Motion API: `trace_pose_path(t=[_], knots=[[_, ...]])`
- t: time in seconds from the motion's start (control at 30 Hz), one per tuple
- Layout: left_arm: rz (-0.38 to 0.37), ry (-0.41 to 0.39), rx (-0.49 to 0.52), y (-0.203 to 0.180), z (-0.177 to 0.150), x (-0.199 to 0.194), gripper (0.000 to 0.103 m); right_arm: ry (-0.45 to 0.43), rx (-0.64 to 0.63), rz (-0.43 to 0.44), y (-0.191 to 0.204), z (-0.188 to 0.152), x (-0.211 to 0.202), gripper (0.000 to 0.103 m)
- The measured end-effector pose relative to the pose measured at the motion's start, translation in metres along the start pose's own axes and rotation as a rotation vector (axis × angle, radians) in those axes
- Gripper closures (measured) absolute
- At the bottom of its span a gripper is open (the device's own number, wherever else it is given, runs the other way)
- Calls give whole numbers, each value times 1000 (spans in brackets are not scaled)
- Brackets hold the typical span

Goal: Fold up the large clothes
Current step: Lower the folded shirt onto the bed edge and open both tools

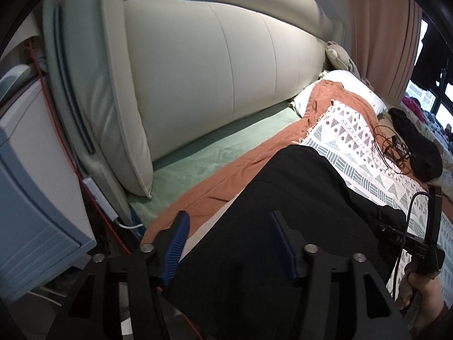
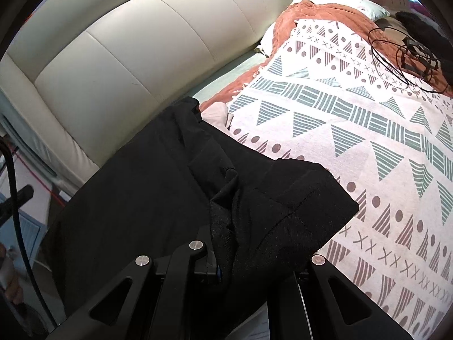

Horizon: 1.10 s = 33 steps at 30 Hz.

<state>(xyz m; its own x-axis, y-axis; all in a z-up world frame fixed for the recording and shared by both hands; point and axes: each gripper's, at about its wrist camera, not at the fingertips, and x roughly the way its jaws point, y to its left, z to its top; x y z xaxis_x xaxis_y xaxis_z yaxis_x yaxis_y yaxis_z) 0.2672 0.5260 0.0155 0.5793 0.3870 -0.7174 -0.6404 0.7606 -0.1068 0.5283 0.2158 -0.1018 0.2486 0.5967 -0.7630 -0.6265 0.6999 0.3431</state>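
Observation:
A large black garment (image 1: pixel 297 198) lies on the bed near its edge, over a patterned white blanket (image 1: pixel 354 141). My left gripper (image 1: pixel 226 243) is open, its blue fingers (image 1: pixel 177 246) on either side of the garment's near edge. In the right wrist view the same black garment (image 2: pixel 170 184) is bunched over my right gripper (image 2: pixel 254 269) and hides its fingertips. The right gripper's body also shows in the left wrist view (image 1: pixel 407 240), lying against the cloth.
A cream padded headboard (image 1: pixel 212 85) runs along the left. A rust blanket (image 1: pixel 254 155), white pillow (image 1: pixel 348 85), black cable tangle (image 2: pixel 405 56) and another dark cloth (image 1: pixel 416 147) lie farther up the bed. A blue-white cabinet (image 1: pixel 34 198) stands at left.

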Motion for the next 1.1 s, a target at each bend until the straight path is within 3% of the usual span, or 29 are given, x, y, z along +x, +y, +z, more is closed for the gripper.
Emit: trace_pose_path(t=[0.33, 0.43, 0.57, 0.7, 0.83, 0.9, 0.97, 1.03, 1.1], knots=[[-17, 17, -50, 26, -38, -11, 39, 14, 14, -129, -1, -13, -7, 95], [-28, 19, -42, 24, -44, -15, 38, 38, 38, -179, -9, -15, -11, 74], [-44, 8, -34, 20, -51, -20, 30, 24, 26, -219, -15, -20, -31, 64], [-87, -8, -43, 13, -56, -29, 21, -2, 16, -243, -18, -27, -64, 59], [-117, -30, -31, 1, -59, -43, 14, -32, 10, -265, -21, -37, -99, 42], [-137, -44, -12, -7, -59, -51, 8, -50, 8, -266, -22, -42, -115, 38], [-151, -55, 14, -17, -61, -58, 8, -69, 7, -264, -22, -49, -135, 32], [-168, -63, 42, -26, -64, -65, 7, -89, 6, -267, -19, -56, -153, 19], [-188, -77, 69, -35, -68, -75, 4, -111, 3, -273, -17, -64, -171, 15]])
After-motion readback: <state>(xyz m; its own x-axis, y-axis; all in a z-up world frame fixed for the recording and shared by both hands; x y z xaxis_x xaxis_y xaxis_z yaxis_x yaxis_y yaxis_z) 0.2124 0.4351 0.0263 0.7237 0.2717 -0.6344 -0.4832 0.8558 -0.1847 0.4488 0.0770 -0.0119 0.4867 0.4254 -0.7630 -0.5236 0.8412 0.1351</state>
